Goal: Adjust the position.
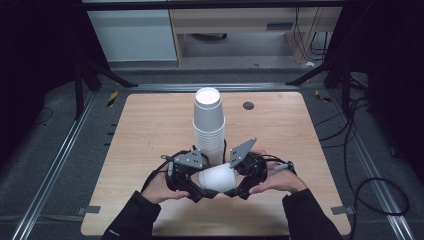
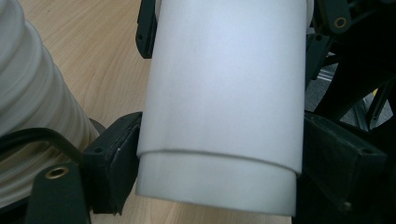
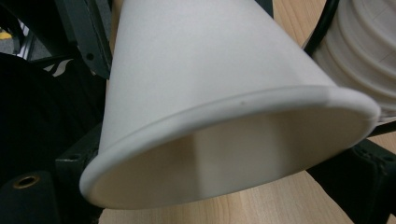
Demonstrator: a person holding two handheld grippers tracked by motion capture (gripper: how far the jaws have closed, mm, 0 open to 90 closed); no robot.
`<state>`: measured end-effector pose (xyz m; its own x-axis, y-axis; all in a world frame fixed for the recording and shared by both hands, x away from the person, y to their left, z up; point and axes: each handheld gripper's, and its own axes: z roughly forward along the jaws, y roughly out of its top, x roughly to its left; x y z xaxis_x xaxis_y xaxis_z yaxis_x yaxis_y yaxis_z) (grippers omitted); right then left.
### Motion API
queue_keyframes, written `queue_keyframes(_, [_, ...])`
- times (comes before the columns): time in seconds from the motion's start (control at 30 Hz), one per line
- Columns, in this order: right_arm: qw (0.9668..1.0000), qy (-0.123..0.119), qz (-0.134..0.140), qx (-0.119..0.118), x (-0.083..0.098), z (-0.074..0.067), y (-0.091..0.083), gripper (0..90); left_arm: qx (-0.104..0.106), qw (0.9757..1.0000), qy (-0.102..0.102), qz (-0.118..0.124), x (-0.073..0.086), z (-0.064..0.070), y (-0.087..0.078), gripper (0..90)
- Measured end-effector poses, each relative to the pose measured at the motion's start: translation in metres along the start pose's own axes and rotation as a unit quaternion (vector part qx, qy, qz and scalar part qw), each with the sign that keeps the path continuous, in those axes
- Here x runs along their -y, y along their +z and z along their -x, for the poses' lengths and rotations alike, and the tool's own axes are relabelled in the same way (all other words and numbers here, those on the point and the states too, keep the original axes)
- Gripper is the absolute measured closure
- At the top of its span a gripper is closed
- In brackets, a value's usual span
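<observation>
Two claws (image 1: 200,186) (image 1: 235,186) grip two nested cups (image 1: 217,178) beside one stack (image 1: 209,127).

Both forearms wear dark sleeves (image 1: 132,215) with bare hands. The left gripper (image 1: 192,182) and right gripper (image 1: 240,180) are black, each topped by a grey three-cornered plate (image 1: 190,159) (screw-dotted). Brass eyelets (image 2: 57,173) sit by thick padded jaws, black cables trailing
</observation>
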<state>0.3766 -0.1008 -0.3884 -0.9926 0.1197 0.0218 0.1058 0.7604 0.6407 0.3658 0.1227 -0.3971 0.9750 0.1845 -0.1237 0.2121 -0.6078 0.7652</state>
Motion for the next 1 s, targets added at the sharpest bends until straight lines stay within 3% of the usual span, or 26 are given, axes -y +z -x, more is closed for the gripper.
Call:
queue_keyframes(0.57, [0.9999, 0.0, 0.004, -0.009, 0.001, 0.0, 0.002, 7.6, 0.005, 1.0, 0.007, -0.001, 0.0, 0.001, 0.0, 21.9])
queue_keyframes(0.83, [0.9996, 0.007, 0.026, -0.004, 0.005, -0.001, -0.002, 4.7, -0.001, 1.0, 0.007, 0.0, 0.001, 0.0, -0.003, 21.9])
queue_keyframes(1.0, [0.9977, 0.022, 0.065, 0.0, 0.011, 0.0, -0.016, 4.1, -0.011, 0.9999, -0.003, 0.008, 0.005, -0.002, -0.009, 21.8])
